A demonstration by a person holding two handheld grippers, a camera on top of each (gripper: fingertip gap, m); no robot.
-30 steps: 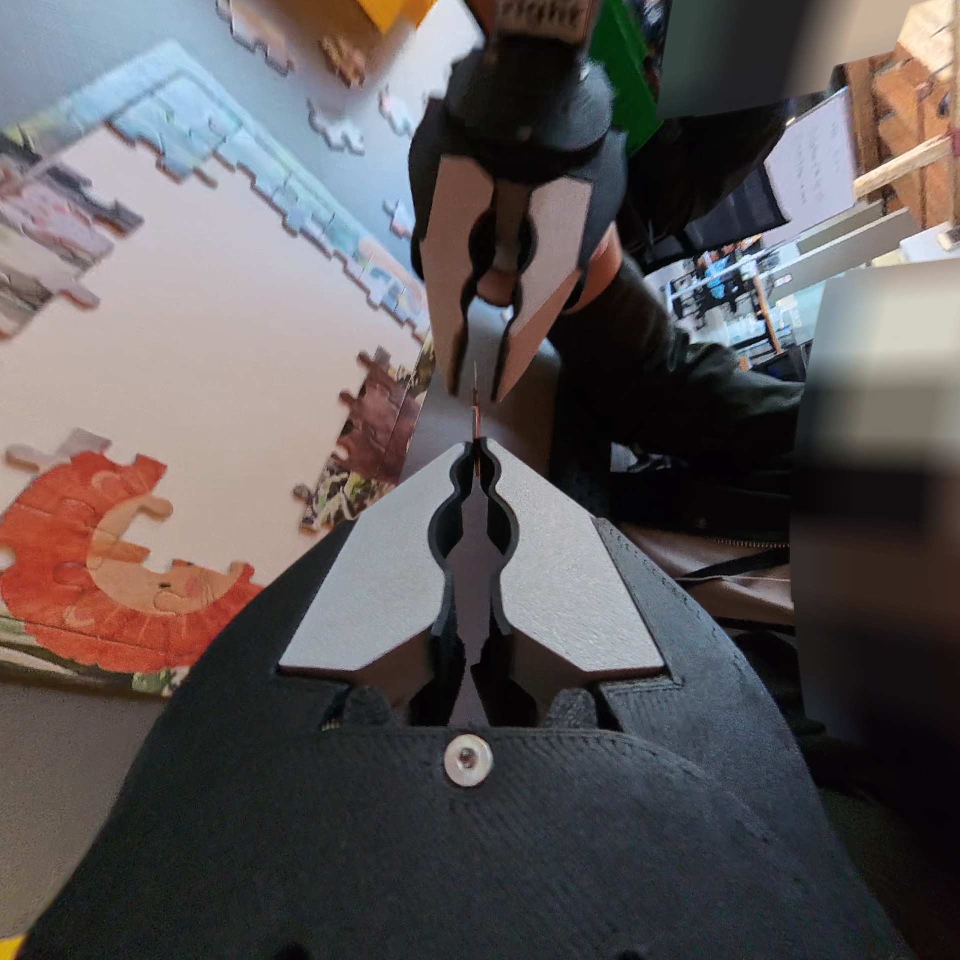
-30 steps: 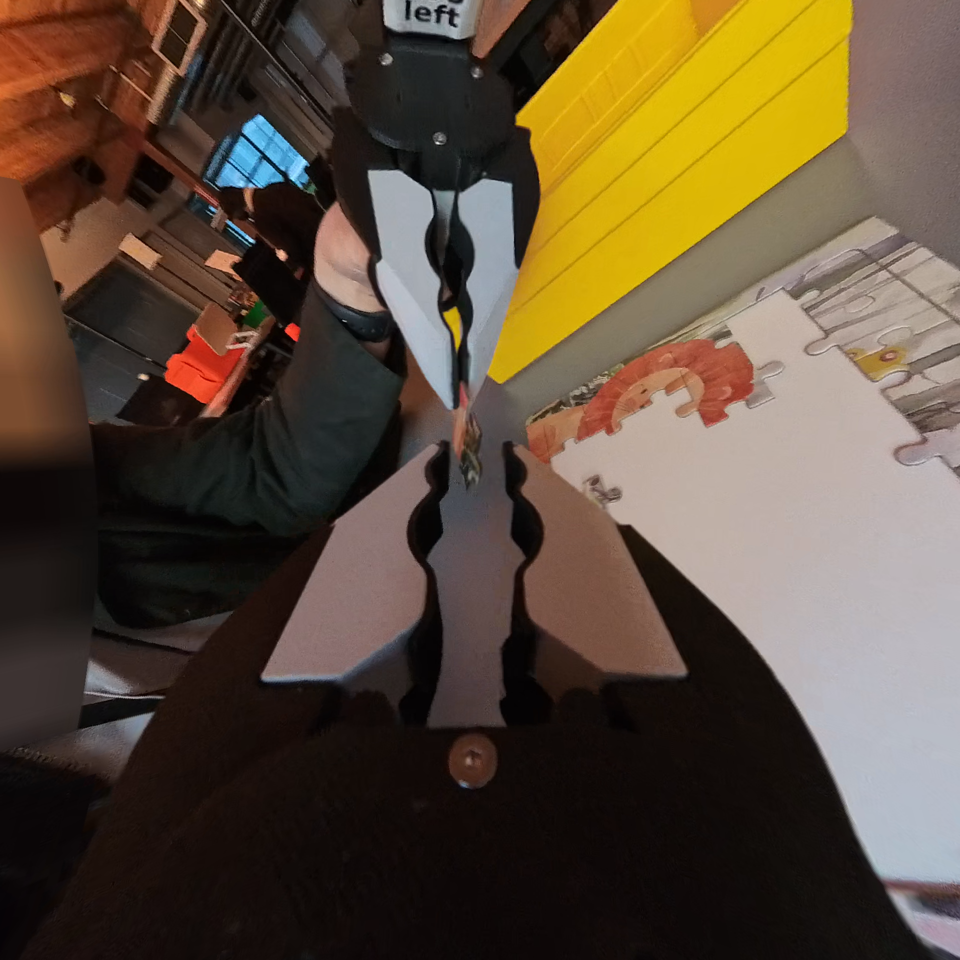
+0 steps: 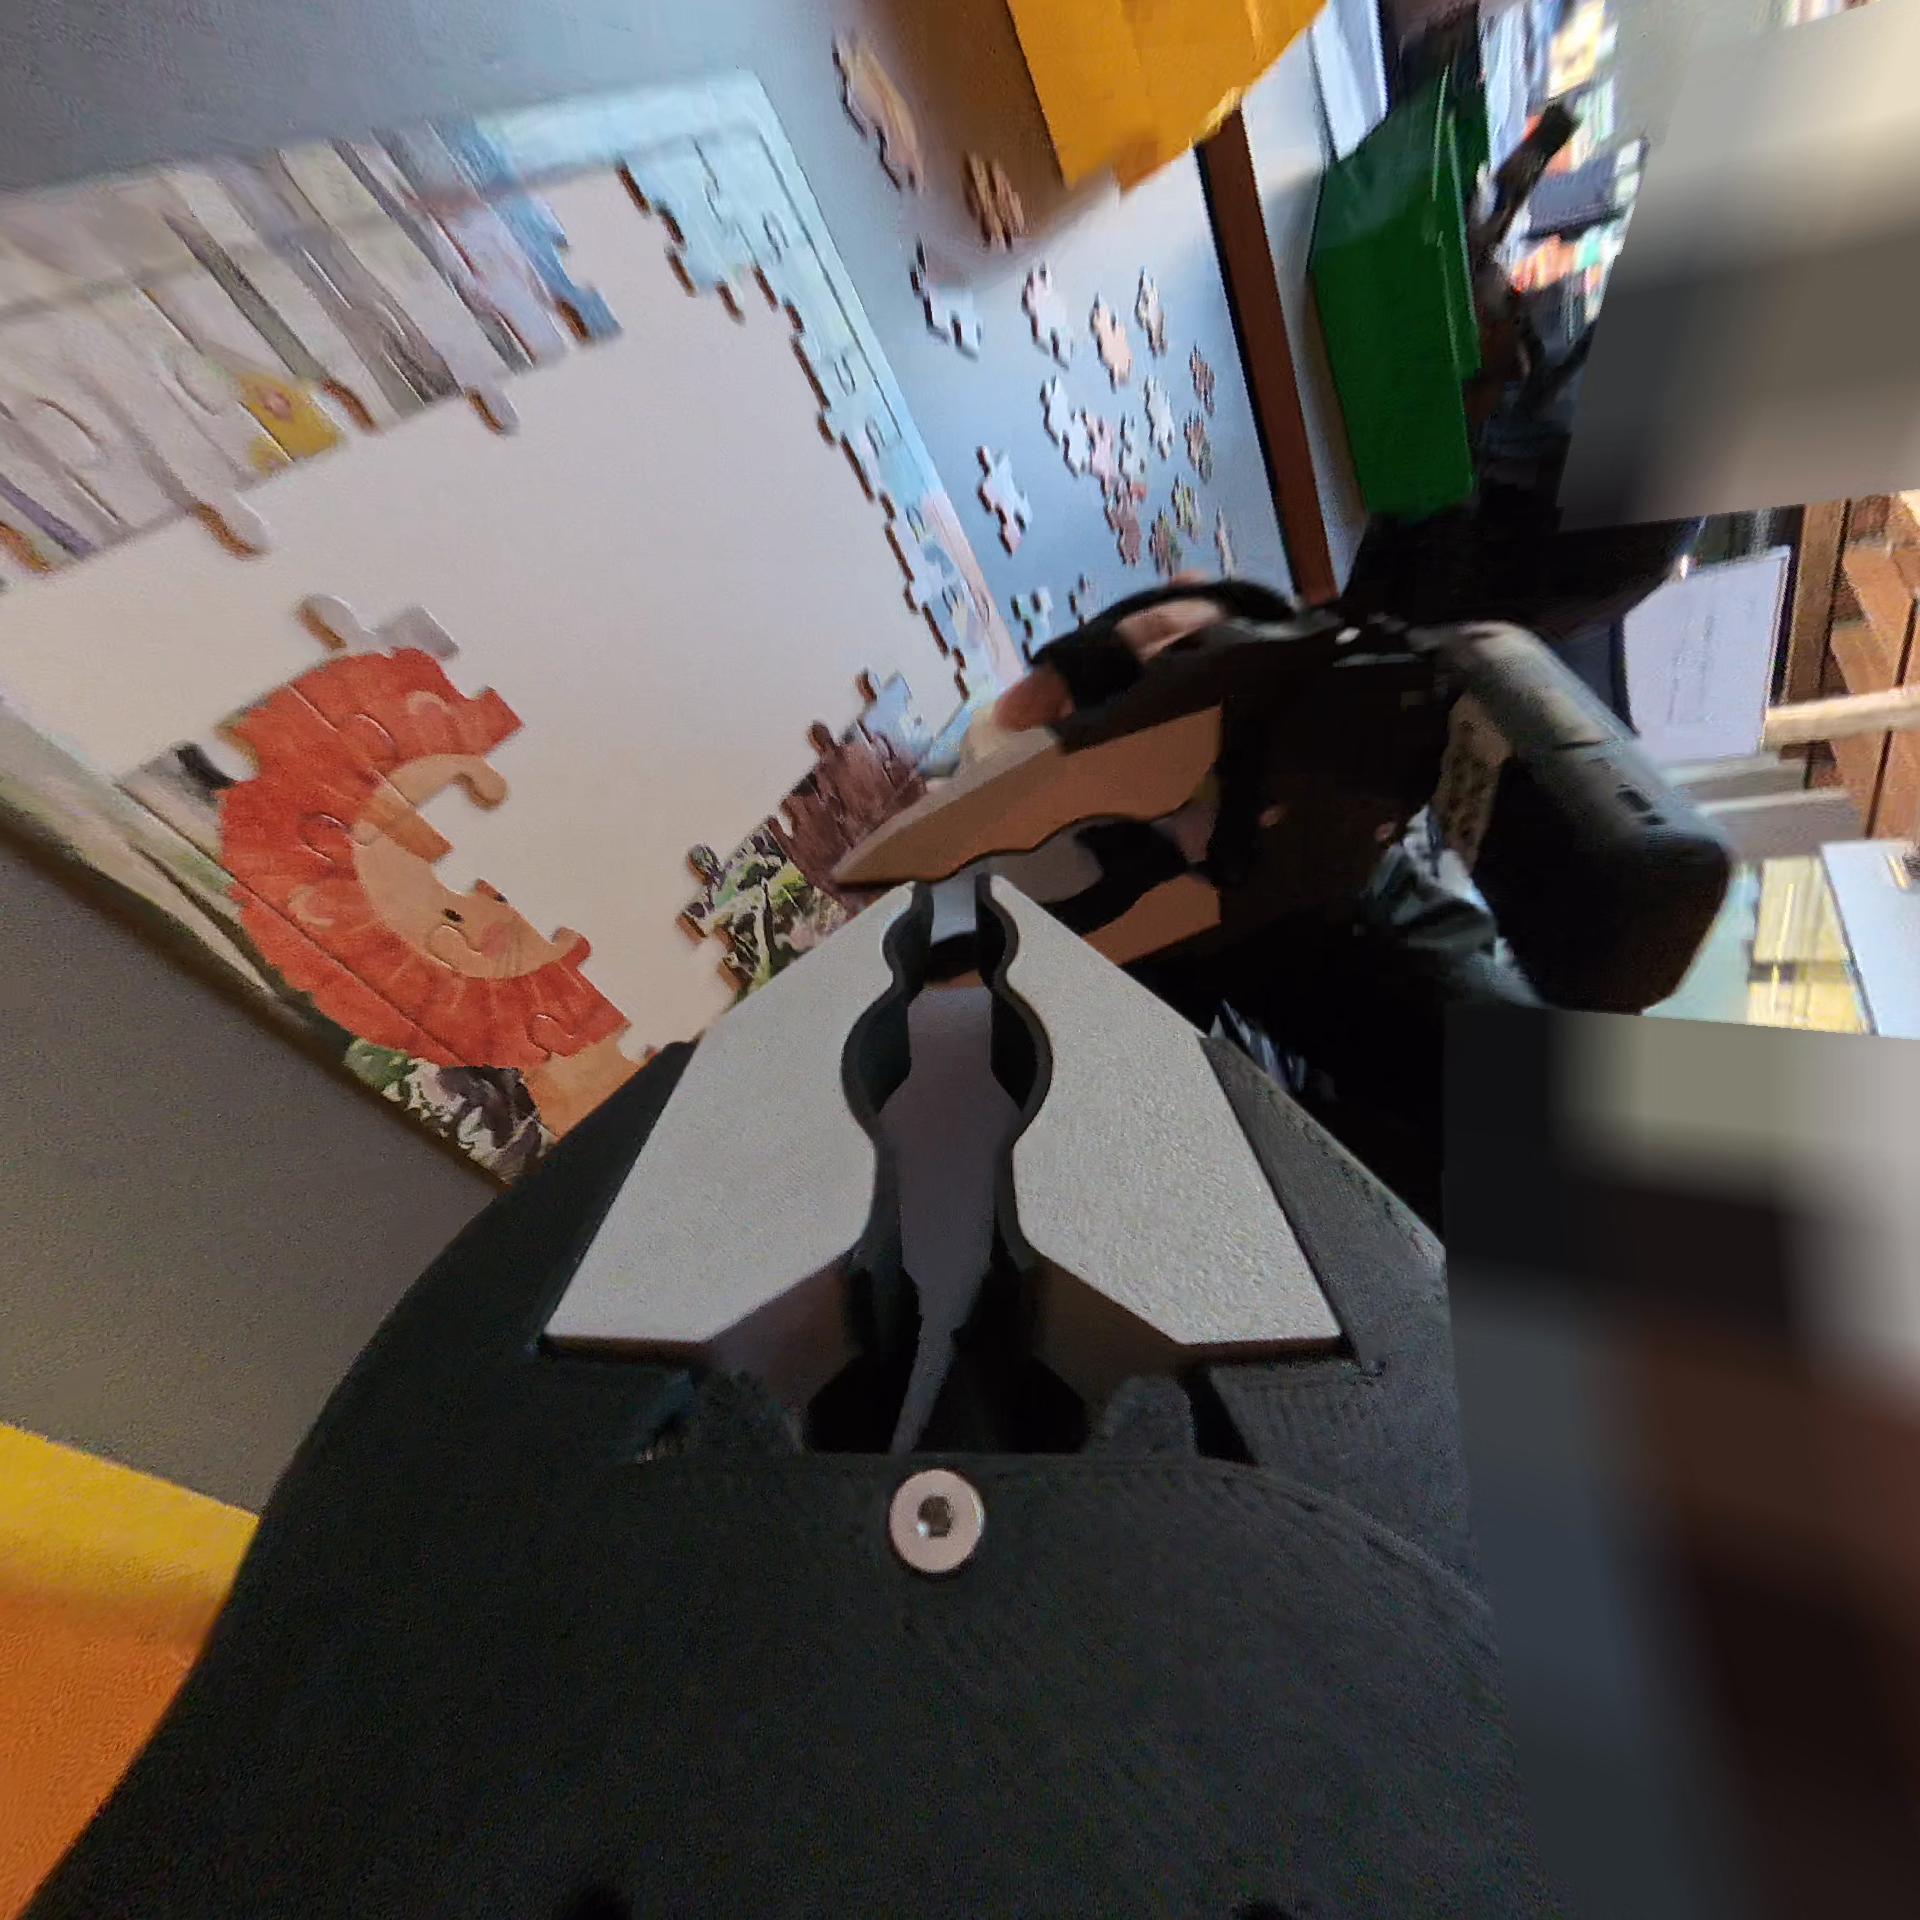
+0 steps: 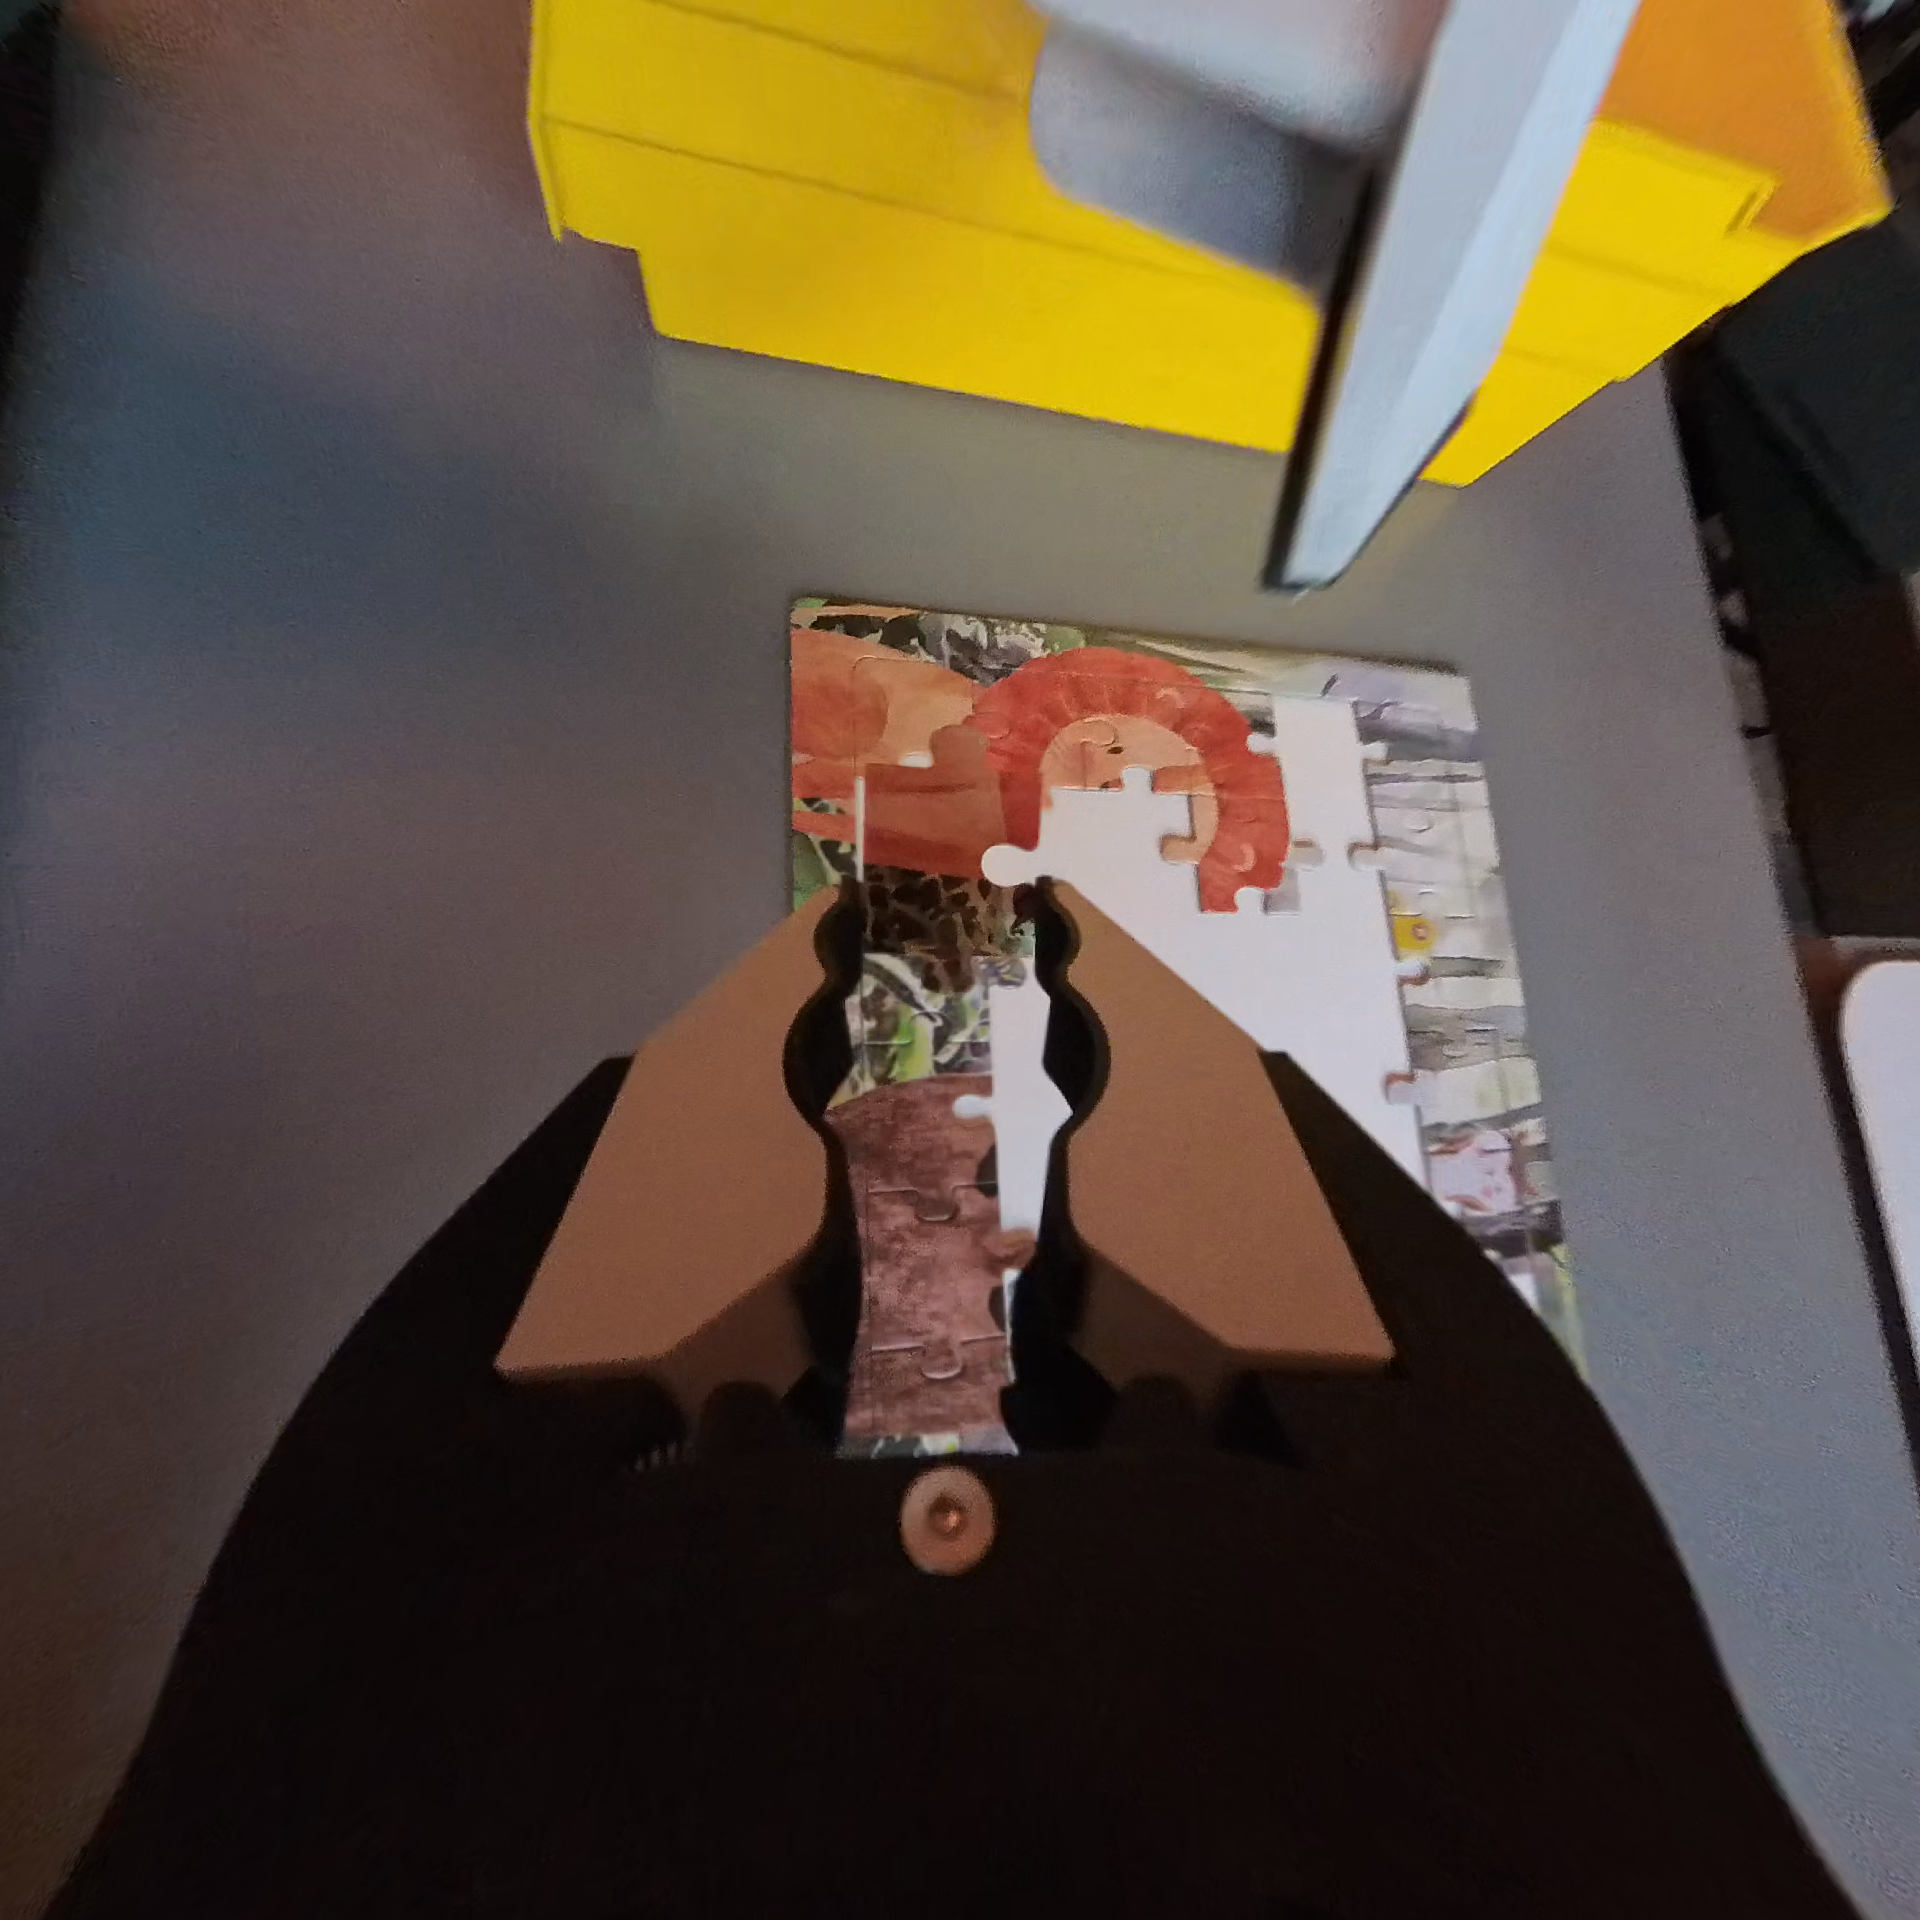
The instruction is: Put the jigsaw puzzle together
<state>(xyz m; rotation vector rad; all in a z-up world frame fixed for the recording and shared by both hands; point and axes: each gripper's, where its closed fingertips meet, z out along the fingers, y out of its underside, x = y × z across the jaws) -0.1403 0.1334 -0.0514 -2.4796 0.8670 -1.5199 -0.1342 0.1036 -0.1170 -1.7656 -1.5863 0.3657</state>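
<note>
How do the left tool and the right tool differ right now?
The left tool has pale grey fingers; the right tool's fingers are tan. The left tool's jaws stand nearly together, the right tool's clearly wider apart, with the puzzle showing between. Both share black bodies and wavy inner finger edges.

We seem to be in a workshop or lab-like workroom rather than a home. At the upper right of the left wrist view we see crowded shelves (image 3: 1558,156), a green bin (image 3: 1392,312) and wooden framing (image 3: 1860,665). A plain grey table (image 4: 364,623) carries a yellow storage bin (image 4: 935,208) at the top of the right wrist view.
</note>
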